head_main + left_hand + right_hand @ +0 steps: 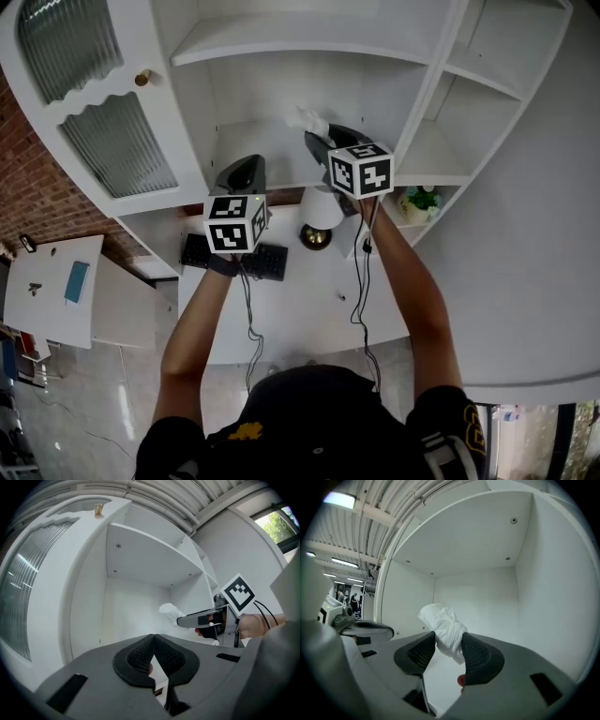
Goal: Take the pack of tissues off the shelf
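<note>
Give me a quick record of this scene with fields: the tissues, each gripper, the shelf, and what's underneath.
tissues: pack of tissues, white and crumpled, clamped in the right gripper
right gripper: shut on the pack, inside an open compartment
left gripper: left gripper shut, nothing between its jaws, held beside the right one
shelf: white shelf unit, glass-panelled door to its left
underneath: black keyboard on a white desk

The pack of tissues [443, 630] is crumpled, soft white paper or film. The shelf [478, 550] is smooth matt white. The right gripper [449, 644] has matt grey plastic shells and black, finely dimpled pads [476, 656].
</note>
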`<act>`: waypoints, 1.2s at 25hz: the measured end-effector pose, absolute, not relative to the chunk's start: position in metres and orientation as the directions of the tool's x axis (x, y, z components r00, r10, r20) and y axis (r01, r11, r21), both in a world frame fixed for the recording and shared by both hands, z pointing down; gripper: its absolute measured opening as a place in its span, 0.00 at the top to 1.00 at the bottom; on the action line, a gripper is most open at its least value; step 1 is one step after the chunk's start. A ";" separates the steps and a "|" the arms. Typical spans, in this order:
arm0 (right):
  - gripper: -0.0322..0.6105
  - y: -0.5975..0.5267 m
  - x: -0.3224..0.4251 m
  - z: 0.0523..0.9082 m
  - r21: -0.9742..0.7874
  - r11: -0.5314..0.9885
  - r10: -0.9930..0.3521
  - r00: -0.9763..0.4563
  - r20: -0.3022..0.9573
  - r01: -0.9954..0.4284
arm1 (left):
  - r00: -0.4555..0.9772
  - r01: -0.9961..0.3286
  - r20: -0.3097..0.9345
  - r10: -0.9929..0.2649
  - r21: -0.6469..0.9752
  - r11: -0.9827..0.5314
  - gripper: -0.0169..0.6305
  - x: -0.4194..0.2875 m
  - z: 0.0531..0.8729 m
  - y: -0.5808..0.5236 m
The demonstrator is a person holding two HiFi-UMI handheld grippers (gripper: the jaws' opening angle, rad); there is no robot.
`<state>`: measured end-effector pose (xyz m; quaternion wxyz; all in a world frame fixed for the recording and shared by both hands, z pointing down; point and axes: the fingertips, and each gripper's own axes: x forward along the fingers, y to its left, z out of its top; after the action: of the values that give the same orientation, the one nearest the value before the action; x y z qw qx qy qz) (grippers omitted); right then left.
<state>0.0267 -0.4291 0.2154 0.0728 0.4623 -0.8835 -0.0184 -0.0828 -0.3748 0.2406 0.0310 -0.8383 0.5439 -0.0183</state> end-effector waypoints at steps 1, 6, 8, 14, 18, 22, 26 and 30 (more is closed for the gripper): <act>0.67 -0.425 0.029 0.215 0.090 0.565 -0.825 -0.558 0.095 -0.820 | 0.406 -0.912 -0.005 -0.914 -0.068 -0.405 0.95 -0.083 0.240 -0.374; 0.67 -0.399 0.036 0.218 0.077 0.520 -0.854 -0.521 0.008 -0.851 | 0.400 -0.915 -0.014 -0.916 -0.056 -0.399 0.95 -0.086 0.242 -0.367; 0.67 -0.388 0.038 0.218 0.077 0.506 -0.860 -0.509 -0.030 -0.859 | 0.397 -0.917 -0.015 -0.918 -0.060 -0.395 0.95 -0.089 0.244 -0.362; 0.67 -0.360 0.044 0.225 0.101 0.481 -0.868 -0.489 -0.082 -0.871 | 0.372 -0.923 -0.022 -0.928 -0.120 -0.367 0.95 -0.105 0.249 -0.343; 0.67 -0.356 0.046 0.228 0.092 0.474 -0.872 -0.481 -0.087 -0.876 | 0.367 -0.925 -0.018 -0.930 -0.112 -0.363 0.95 -0.109 0.254 -0.339; 0.67 -0.353 0.047 0.230 0.086 0.469 -0.875 -0.476 -0.085 -0.879 | 0.373 -0.924 -0.016 -0.928 -0.100 -0.370 0.95 -0.109 0.258 -0.336; 0.67 -0.348 0.046 0.238 0.082 0.472 -0.876 -0.477 -0.074 -0.878 | 0.377 -0.923 -0.011 -0.926 -0.089 -0.374 0.95 -0.109 0.264 -0.334; 0.67 -0.345 0.045 0.251 0.071 0.475 -0.877 -0.478 -0.051 -0.877 | 0.381 -0.921 0.004 -0.925 -0.081 -0.380 0.95 -0.107 0.273 -0.332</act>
<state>0.0445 -0.3452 0.2506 -0.0038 0.5107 -0.8586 -0.0437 -0.1074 -0.3317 0.2725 0.0324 -0.8303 0.5558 -0.0244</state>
